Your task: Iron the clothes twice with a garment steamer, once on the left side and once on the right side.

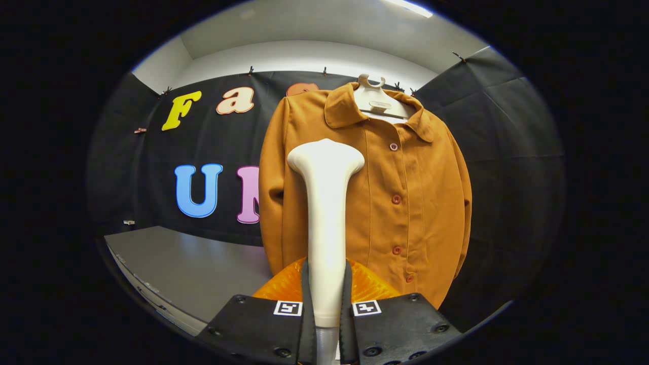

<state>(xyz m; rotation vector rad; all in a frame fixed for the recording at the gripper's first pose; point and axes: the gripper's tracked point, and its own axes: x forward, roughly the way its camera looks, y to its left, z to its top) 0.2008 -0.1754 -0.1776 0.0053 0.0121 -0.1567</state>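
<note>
A grey table lies at the left, its surface bare, running back to the black cloth wall; there is open room above it beside the shirt. The gripper holds the steamer by its handle, both fingers clamped against the handle's sides. The steamer stands upright, its long axis running straight up from between the fingers, and its wide head sits at the top, in front of the left half of the shirt; whether the head touches the cloth I cannot tell. Behind the fingers, low down, sits an orange translucent part of the steamer. The orange-brown shirt hangs on a white hanger, buttoned, its button row to the right of the steamer. Its right sleeve edge hangs against the black wall, with dark open room beyond it.
</note>
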